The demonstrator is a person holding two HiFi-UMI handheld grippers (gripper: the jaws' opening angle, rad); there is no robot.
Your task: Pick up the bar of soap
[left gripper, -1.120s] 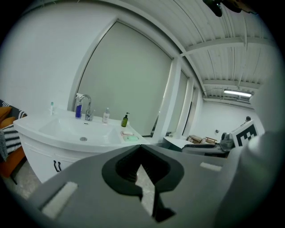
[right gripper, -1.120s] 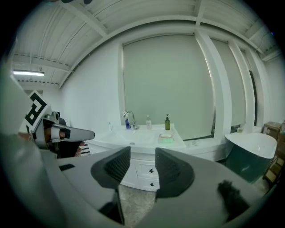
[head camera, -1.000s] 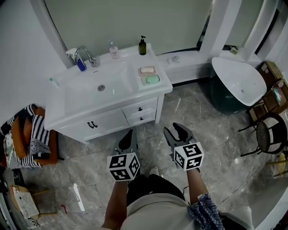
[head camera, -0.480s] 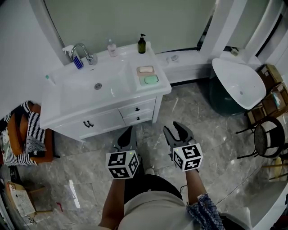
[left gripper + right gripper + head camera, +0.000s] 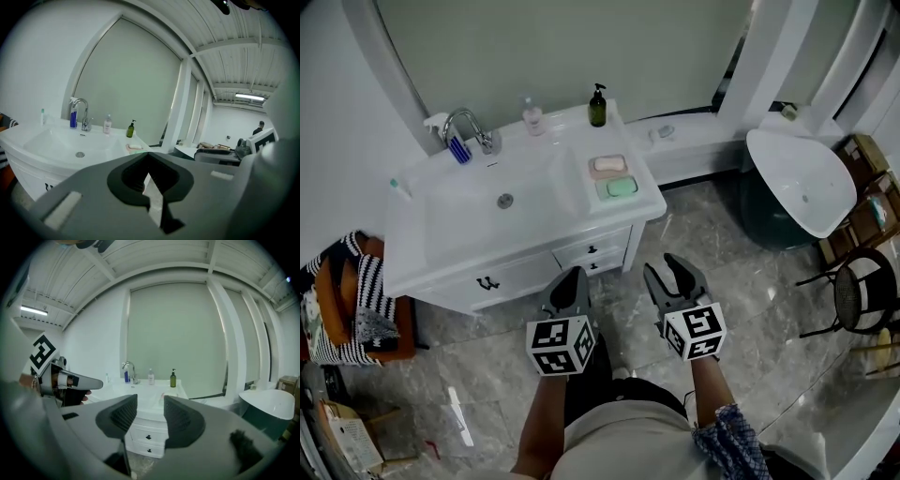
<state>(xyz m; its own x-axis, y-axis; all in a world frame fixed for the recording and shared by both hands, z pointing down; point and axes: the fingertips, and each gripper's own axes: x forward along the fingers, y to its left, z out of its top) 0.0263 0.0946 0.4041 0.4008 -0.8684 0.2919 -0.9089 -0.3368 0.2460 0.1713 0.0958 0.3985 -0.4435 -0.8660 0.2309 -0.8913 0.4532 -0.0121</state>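
A pale pink bar of soap [image 5: 607, 164] lies in a dish on the right of the white vanity top [image 5: 441, 248], with a green bar [image 5: 620, 187] in a dish just in front of it. In the left gripper view the pink soap [image 5: 135, 146] shows far beyond the jaws. My left gripper [image 5: 571, 277] is held over the floor in front of the vanity drawers, jaws shut and empty. My right gripper [image 5: 666, 270] is beside it to the right, open with nothing between its fingers. Both point at the vanity, well short of the soap.
On the vanity stand a chrome faucet [image 5: 471, 125], a blue-and-white item [image 5: 459, 148], a clear bottle [image 5: 532, 116] and a dark green pump bottle [image 5: 597, 105]. A white tub [image 5: 797, 178] and a black chair [image 5: 862, 291] are at the right. A striped cloth lies on an orange seat [image 5: 352, 300] at the left.
Both grippers and the person have moved closer to the vanity, which now sits lower and nearer in the head view. The jaws have not changed.
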